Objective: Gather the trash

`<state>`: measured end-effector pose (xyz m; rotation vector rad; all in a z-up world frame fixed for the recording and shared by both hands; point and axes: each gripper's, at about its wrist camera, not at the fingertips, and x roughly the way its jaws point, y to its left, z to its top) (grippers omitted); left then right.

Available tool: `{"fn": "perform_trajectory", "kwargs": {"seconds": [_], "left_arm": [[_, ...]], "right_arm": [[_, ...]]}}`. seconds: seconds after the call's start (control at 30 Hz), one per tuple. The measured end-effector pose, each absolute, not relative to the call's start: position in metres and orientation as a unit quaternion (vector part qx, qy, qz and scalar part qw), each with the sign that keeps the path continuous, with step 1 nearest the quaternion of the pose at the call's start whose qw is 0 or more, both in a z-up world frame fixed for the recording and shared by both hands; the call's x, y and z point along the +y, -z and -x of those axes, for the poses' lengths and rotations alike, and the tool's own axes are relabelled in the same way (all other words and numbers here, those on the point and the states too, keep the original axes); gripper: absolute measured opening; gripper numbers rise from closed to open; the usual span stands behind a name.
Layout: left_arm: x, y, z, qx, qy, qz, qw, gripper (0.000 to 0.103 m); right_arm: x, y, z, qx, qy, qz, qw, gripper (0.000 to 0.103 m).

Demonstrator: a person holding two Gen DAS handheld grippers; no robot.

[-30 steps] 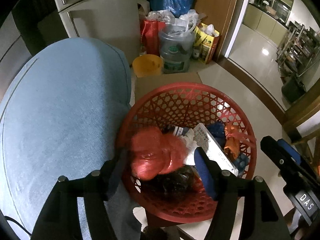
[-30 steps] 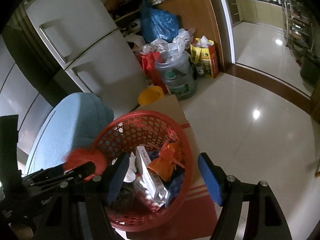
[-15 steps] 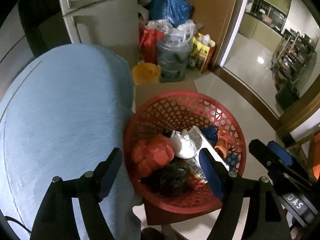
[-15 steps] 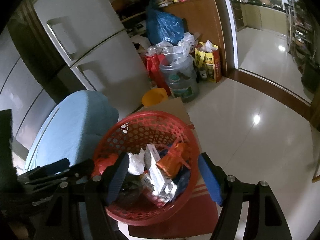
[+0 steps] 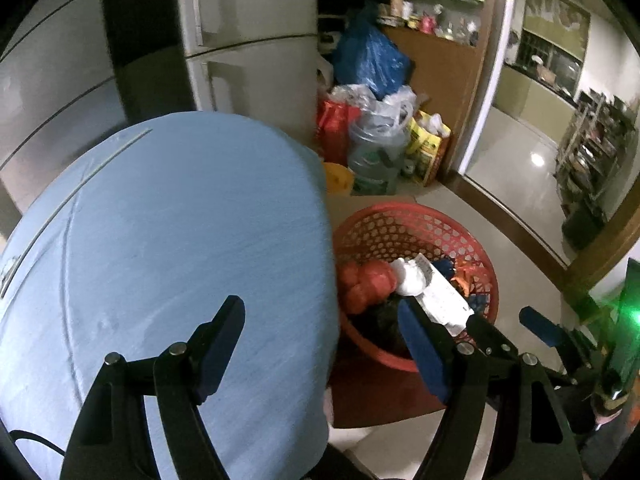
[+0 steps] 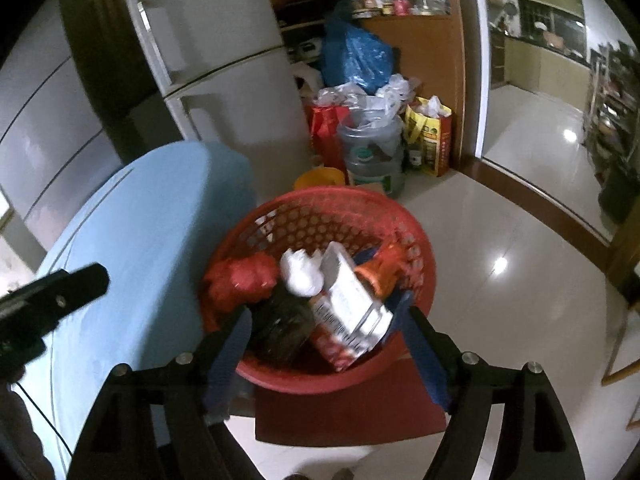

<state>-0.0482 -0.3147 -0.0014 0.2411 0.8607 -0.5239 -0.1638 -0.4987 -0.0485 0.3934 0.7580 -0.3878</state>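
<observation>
1. Kitchen corner with a glossy cream tile floor (image 6: 500, 232) and a white two-door fridge (image 5: 248, 60) at the back, bags piled next to it.
2. Left wrist view: my left gripper (image 5: 320, 340) has its jaws spread wide with nothing in them, over the pale blue padded table top (image 5: 180, 240). The red plastic mesh basket (image 5: 404, 224) of trash sits just right of it.
3. Right wrist view: my right gripper (image 6: 326, 344) hangs above the basket's near rim, jaws opening, nothing between them. A crumpled red plastic bag (image 6: 240, 280), white wad (image 6: 300, 276) and printed carton (image 6: 348, 304) lie inside.
</observation>
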Motion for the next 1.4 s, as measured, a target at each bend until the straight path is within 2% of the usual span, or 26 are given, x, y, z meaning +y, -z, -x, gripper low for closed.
{"fn": "perform_trajectory", "kwargs": {"seconds": [0.57, 1.4], "left_arm": [[-0.245, 0.004, 0.066, 0.403, 0.203, -0.063, 0.890, 0.079], [-0.239, -0.001, 0.079, 0.392, 0.200, -0.069, 0.896, 0.079]], "right_arm": [[-0.436, 0.018, 0.169, 0.332, 0.178, -0.119, 0.919, 0.085], [-0.425, 0.009, 0.174, 0.324, 0.176, -0.108, 0.923, 0.085]]}}
